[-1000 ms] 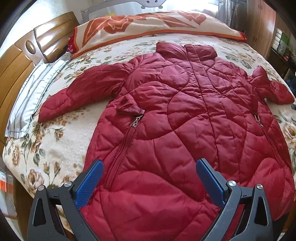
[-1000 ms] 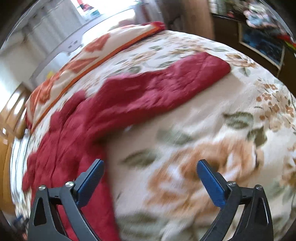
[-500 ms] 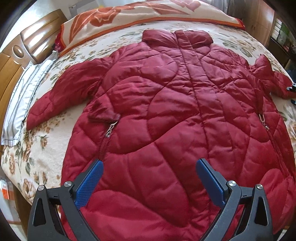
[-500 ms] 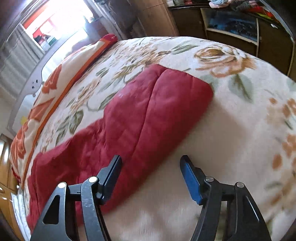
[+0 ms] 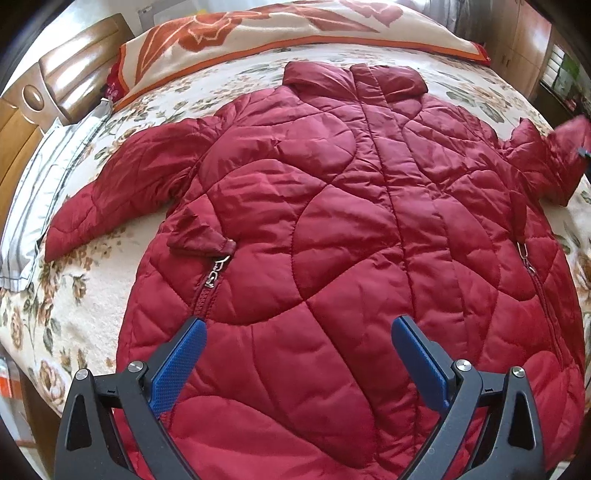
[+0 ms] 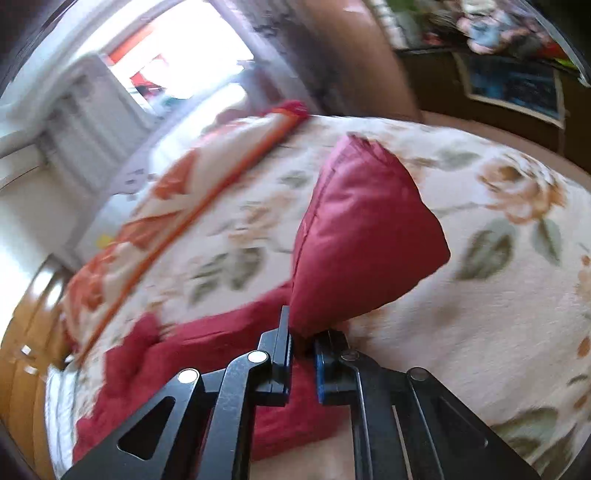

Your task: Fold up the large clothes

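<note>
Floral bedspread [image 5: 85, 295] covered the bed from edge to edge, cream with tan roses and green leaves, and a wooden headboard [image 5: 70, 74] stood at the far left beside a grey striped pillow [image 5: 37, 192]. Along the far side lay an orange-and-cream blanket [image 5: 258, 26], rolled long. Right in the middle, spread flat and face up on the bedspread, was the red quilted coat [image 5: 332, 240], collar toward the blanket, front closed, a zipper pull [image 5: 216, 271] showing at its pocket. One sleeve [image 5: 118, 192] stretched out flat to the left in the left wrist view. And the left gripper [image 5: 299, 354] hovered over the coat's lower half, its blue pads wide apart, nothing between them! Over on the other side, the action: the right gripper [image 6: 302, 363] had its jaws pinched together on the cuff end of the other sleeve [image 6: 362, 240], the red fabric bunched up between the pads and standing above the bedspread in a puffy fold. That view was blurred, with a bright window [image 6: 177, 62] behind and a dark cabinet [image 6: 509, 85] to the right. From the left wrist view that lifted sleeve end showed at the far right edge, raised off the bed.
</note>
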The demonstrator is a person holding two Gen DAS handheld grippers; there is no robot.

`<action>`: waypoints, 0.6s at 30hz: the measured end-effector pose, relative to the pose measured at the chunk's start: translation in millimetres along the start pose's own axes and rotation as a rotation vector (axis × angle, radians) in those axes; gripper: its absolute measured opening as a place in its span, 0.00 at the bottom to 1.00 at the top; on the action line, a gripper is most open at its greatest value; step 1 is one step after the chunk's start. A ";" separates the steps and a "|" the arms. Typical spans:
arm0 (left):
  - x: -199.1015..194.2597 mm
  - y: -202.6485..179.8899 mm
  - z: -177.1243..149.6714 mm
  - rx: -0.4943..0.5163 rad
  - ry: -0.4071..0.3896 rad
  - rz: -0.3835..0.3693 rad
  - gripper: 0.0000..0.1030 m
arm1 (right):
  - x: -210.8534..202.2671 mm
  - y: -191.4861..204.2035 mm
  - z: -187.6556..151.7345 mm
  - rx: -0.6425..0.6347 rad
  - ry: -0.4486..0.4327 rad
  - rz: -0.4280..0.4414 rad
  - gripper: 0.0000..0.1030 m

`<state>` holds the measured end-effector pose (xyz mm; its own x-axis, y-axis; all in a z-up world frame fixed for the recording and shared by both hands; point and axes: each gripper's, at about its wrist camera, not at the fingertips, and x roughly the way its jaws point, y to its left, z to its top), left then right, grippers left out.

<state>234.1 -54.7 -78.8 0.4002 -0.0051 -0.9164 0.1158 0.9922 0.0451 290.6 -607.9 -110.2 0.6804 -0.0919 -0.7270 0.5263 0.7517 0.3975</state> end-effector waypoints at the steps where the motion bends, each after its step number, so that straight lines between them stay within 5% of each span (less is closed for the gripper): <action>1: -0.8 2.2 0.1 -0.001 -0.005 -0.002 0.99 | -3.7 12.3 -2.2 -0.013 0.000 0.035 0.08; 11: -2.1 40.4 4.6 -0.087 -0.026 -0.075 0.99 | -2.8 163.9 -56.6 -0.219 0.149 0.344 0.07; 18: 4.4 84.0 23.1 -0.178 -0.027 -0.189 0.99 | 30.3 249.1 -122.3 -0.352 0.320 0.447 0.07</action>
<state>266.6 25.8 -69.8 0.4114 -0.1931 -0.8908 0.0300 0.9796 -0.1985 380.0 -343.6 -101.7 0.5812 0.4372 -0.6864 -0.0080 0.8465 0.5323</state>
